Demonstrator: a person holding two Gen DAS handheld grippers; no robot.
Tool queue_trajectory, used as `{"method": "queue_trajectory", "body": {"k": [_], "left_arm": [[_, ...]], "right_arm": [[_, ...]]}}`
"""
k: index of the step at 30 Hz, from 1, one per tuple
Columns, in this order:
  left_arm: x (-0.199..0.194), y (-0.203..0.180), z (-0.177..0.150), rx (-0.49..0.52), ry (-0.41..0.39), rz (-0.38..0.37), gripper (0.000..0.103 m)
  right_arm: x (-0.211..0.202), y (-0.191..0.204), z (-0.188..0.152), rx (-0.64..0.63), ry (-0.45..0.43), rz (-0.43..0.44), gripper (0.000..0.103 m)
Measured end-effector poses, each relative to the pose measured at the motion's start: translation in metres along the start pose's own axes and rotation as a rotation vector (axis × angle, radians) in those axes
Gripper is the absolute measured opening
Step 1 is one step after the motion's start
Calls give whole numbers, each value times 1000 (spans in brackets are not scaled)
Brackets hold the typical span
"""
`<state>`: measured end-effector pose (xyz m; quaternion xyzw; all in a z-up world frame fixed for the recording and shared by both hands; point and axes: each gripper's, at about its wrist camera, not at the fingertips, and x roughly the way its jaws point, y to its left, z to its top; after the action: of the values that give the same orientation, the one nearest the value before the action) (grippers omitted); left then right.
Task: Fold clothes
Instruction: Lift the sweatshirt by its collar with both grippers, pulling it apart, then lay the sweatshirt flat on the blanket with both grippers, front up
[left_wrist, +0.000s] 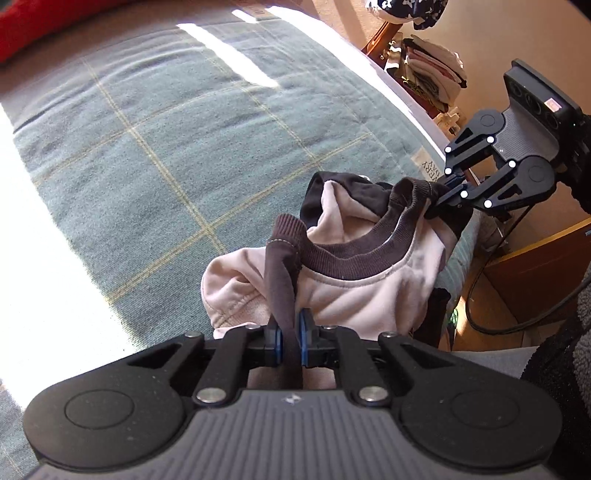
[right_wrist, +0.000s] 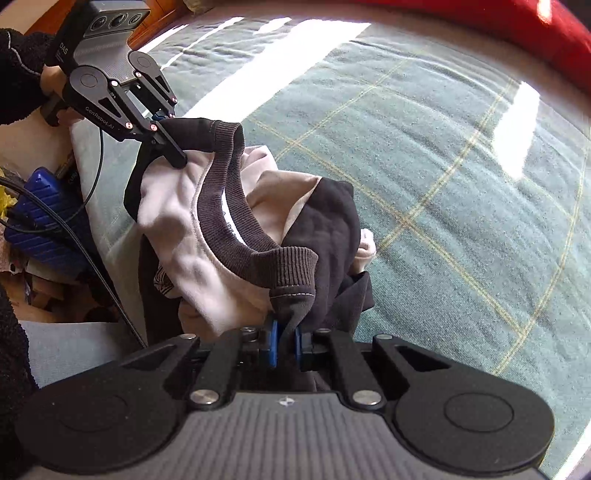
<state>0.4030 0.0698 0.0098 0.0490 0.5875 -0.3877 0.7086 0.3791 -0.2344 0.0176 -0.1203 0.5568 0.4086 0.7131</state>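
Left gripper (left_wrist: 291, 334): we saw it clenched on the sweatshirt (left_wrist: 354, 280) collar.
Right gripper (right_wrist: 285, 341): likewise clamped on dark ribbing.
Blanket (left_wrist: 155, 155): beneath.

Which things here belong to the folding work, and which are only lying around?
Belonging:
- pink and brown sweatshirt
- left hand-held gripper
- right hand-held gripper
- green checked blanket

Lying around:
- red cushion
- stacked clothes
- blue box

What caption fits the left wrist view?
Both grippers, left gripper and right gripper, pinch the sweatshirt collar above the blanket.
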Motion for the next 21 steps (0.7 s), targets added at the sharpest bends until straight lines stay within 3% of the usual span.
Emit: {"method": "queue_trajectory", "body": {"k": [10, 21], "left_arm": [[-17, 16, 45, 95, -105, 175, 7], [-6, 49, 87, 136, -166, 329, 7]], "right_arm": [[-9, -26, 48, -76, -84, -190, 7], [15, -77, 100, -77, -146, -321, 7]]}}
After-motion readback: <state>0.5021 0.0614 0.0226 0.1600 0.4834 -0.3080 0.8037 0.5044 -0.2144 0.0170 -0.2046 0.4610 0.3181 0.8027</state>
